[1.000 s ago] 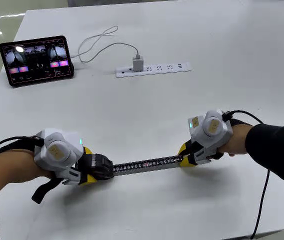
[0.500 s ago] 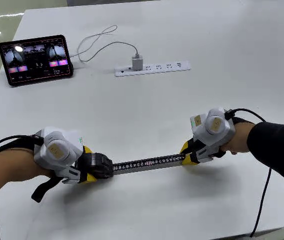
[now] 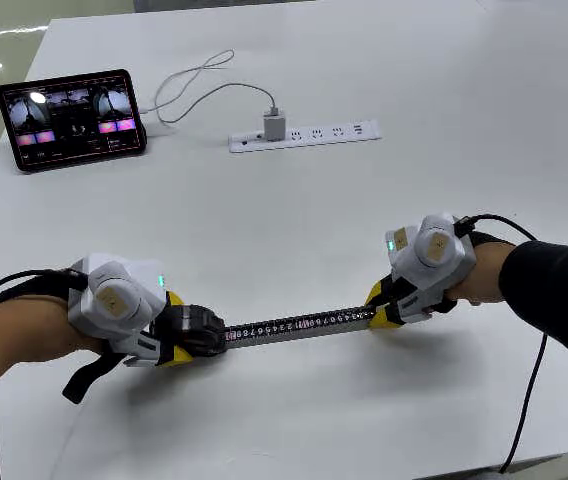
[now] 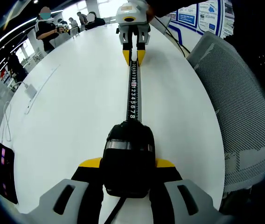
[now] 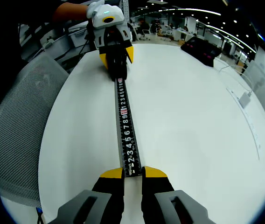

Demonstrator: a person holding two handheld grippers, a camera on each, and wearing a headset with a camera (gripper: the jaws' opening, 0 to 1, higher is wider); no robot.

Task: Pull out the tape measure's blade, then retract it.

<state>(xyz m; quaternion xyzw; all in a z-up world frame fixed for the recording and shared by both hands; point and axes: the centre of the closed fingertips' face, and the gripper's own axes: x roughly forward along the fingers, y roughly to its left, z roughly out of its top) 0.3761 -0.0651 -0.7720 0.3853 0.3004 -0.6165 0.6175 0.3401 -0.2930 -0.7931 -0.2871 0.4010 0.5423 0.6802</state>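
A black tape measure case point(image 3: 196, 331) sits low over the white table point(image 3: 294, 230), and my left gripper point(image 3: 182, 340) is shut on it; in the left gripper view the case point(image 4: 129, 156) sits between the yellow-tipped jaws. Its blade point(image 3: 299, 324) runs out to the right, numbered side up. My right gripper point(image 3: 382, 312) is shut on the blade's end, which shows between its fingertips point(image 5: 112, 175) in the right gripper view. The blade point(image 5: 125, 126) stretches straight across to the left gripper point(image 5: 116, 55). The left gripper view shows the blade point(image 4: 133, 88) reaching the right gripper point(image 4: 133, 55).
A tablet point(image 3: 71, 118) with a lit screen lies at the table's far left. A white power strip point(image 3: 304, 136) with a plugged charger point(image 3: 276, 126) and cable lies at mid-table. Gripper cables trail off both sides. A grey mesh chair point(image 4: 235, 116) stands beside the table's near edge.
My right gripper has moved a little to the right with the blade's end, so slightly more blade is out. The left gripper and case have stayed put.
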